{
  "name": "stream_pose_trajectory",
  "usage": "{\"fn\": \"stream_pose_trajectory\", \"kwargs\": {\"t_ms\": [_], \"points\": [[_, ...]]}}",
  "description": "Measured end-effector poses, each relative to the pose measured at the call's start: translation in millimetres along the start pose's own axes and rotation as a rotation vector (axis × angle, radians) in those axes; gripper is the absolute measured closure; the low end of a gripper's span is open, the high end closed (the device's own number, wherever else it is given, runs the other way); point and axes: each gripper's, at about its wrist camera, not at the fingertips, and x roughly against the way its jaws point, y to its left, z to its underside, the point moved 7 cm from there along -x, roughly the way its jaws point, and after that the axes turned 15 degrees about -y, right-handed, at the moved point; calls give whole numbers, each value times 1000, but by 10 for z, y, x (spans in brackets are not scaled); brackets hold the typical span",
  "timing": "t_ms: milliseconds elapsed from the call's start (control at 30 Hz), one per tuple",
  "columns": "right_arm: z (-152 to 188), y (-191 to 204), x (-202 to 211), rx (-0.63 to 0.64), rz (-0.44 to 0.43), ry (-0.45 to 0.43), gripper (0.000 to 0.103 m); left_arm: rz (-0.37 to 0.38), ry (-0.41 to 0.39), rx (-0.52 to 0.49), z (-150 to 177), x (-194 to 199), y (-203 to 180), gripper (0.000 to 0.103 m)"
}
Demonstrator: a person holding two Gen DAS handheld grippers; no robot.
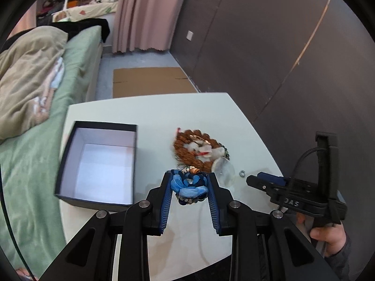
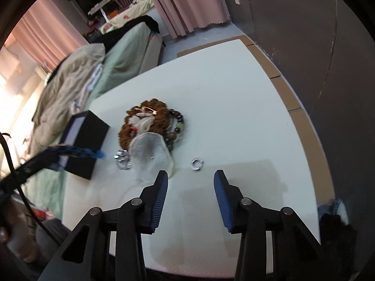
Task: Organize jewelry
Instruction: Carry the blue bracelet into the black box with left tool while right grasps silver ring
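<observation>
Two grippers work above a white surface (image 1: 150, 114): the left gripper (image 1: 189, 187) clamps a blue fabric-and-bead bracelet (image 1: 188, 188) beside an open black box (image 1: 98, 164); the right gripper (image 2: 191, 182), jaws apart, hovers near a small silver ring (image 2: 196, 164).

dim room, window glare left, fisheye-warped blurred edges.

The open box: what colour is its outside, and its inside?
Open box: black outside, white inside; clearest in the left wrist view.

"DAS" on right gripper (image 1: 254, 182) body
</observation>
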Motion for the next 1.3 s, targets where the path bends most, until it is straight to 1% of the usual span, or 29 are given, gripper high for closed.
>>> {"fn": "stream_pose_trajectory", "kwargs": {"t_ms": [133,200,300,433,467,500,600,833,1000,1133,1167,1233,1267,1300], "points": [[-18,-13,-104,107,67,37,66,-17,-25,31,-42,94,125,73],[-17,22,-158,164,87,54,72,-23,-34,46,-67,147,191,73],[0,54,-237,249,137,73,73,-38,-48,70,-113,226,315,73],[-16,102,-280,305,173,76,73,-49,-65,92,-158,326,446,73],[-15,116,-284,319,181,76,79,-51,-69,94,-171,342,468,73],[-15,132,-283,326,178,80,89,-55,-73,96,-183,363,498,73],[-24,128,-268,313,180,96,89,-62,-85,111,-218,423,607,73],[-178,211,-86,222,107,69,89,-70,-96,150,-269,472,835,73],[-328,386,64,197,63,38,89,-56,-93,176,-342,423,925,73],[-457,604,124,183,24,15,89,-46,-82,184,-439,365,954,72],[-485,676,147,185,13,10,89,-43,-75,186,-460,351,960,67],[-536,841,139,187,-13,5,89,-38,-57,197,-496,326,966,54],[-557,917,146,189,-27,3,89,-49,-54,202,-515,327,986,39],[-580,987,139,193,-40,1,89,-60,-63,209,-536,350,1019,30]]}}
